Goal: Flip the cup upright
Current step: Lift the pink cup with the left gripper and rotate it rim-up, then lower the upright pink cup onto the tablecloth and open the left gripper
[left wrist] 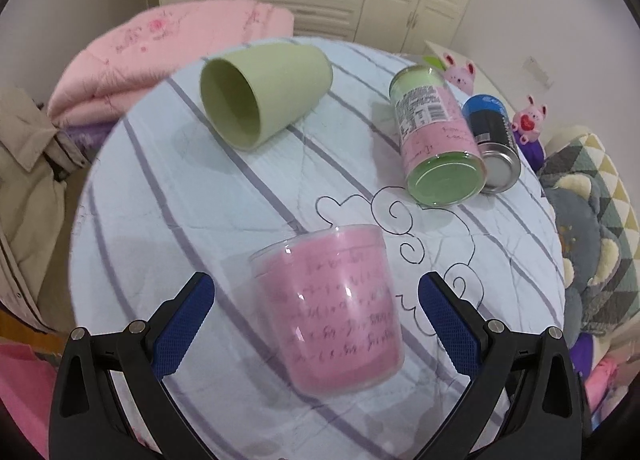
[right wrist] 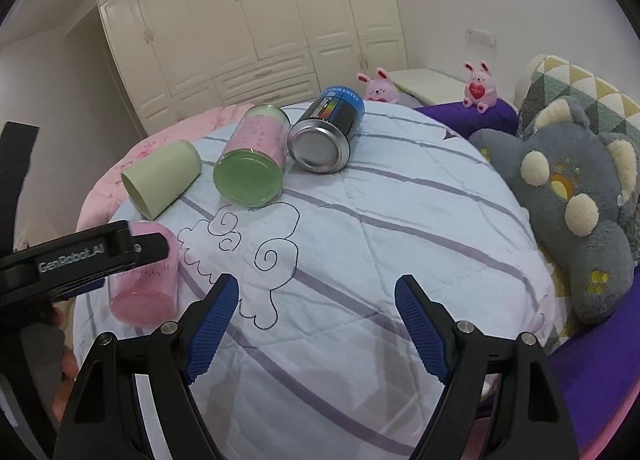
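Left wrist view: pink cup (left wrist: 332,308) stands inverted on the striped quilt (left wrist: 168,188), between the spread fingers of the left hand-held gripper (left wrist: 316,302), untouched. Right wrist view only: right hand-held gripper (right wrist: 316,302), fingers apart, holding nothing, beside a grey plush (right wrist: 572,196).

We see a bed (right wrist: 400,228) w/ striped quilt; on it lie a green cup (left wrist: 260,94), pink cup (left wrist: 340,312) mouth-down, pink-green jar (left wrist: 436,136) & blue can (left wrist: 494,140) touching.
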Available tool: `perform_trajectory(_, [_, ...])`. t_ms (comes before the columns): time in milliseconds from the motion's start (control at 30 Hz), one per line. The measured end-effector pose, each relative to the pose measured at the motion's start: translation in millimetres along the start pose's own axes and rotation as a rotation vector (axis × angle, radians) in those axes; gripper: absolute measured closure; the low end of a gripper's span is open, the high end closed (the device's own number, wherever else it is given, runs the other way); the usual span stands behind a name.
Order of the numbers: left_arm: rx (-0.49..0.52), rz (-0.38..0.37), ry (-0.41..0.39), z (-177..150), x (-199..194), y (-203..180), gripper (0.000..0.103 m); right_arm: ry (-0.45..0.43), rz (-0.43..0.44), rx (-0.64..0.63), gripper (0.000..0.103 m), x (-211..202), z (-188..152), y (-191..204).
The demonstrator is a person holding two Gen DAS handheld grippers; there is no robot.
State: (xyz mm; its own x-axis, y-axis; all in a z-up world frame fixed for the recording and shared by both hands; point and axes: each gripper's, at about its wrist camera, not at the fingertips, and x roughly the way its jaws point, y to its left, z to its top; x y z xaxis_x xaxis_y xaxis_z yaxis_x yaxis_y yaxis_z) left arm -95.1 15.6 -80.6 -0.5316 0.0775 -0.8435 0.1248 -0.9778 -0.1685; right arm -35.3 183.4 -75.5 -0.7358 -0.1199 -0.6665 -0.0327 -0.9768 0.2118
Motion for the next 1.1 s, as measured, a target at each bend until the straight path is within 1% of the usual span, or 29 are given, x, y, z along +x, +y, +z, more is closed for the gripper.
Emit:
perform_trajectory(67, [-0.011,-0.009,0.022,2,5,-1,0.0,0.011,-0.001,0.003,0.021,5,1,0])
perform_trajectory(133, [-0.012,-0.01,0.045,5,11,-2,0.0,0.019,0.015,0.016,0.021,9,1,-1])
perform_trajectory(367, [-0.028,0.007,0.06,13,19,-1,0.001,0.038,0.029,0.03,0.021,19,3,0])
perform_trajectory(433, [-0.026,0.01,0.064,13,22,0,0.007,0.049,0.03,0.033,0.021,22,2,0])
perform_trajectory(467, [-0.026,0.004,0.068,13,23,1,0.019,0.052,0.029,0.034,0.021,22,2,0])
perform_trajectory(500, [-0.027,-0.001,0.068,13,22,2,0.026,0.054,0.027,0.034,0.021,23,2,1])
perform_trajectory(567, [-0.003,0.002,0.06,14,22,0,0.026,0.056,0.026,0.031,0.021,24,2,1])
perform_trajectory(633, [0.018,0.001,0.031,13,18,-2,0.03,0.059,0.024,0.03,0.021,25,1,3])
perform_trajectory(733, [0.038,-0.007,-0.021,15,11,-3,0.032,0.061,0.02,0.027,0.021,25,1,4])
perform_trajectory(800, [0.054,-0.018,-0.055,16,6,-4,0.033,0.061,0.022,0.027,0.021,25,1,4])
perform_trajectory(967, [0.063,-0.028,-0.077,17,2,-2,0.034,0.065,0.019,0.027,0.021,26,1,5])
perform_trajectory(1100, [0.098,-0.032,-0.157,17,-9,-8,0.034,0.066,0.021,0.03,0.021,26,0,5])
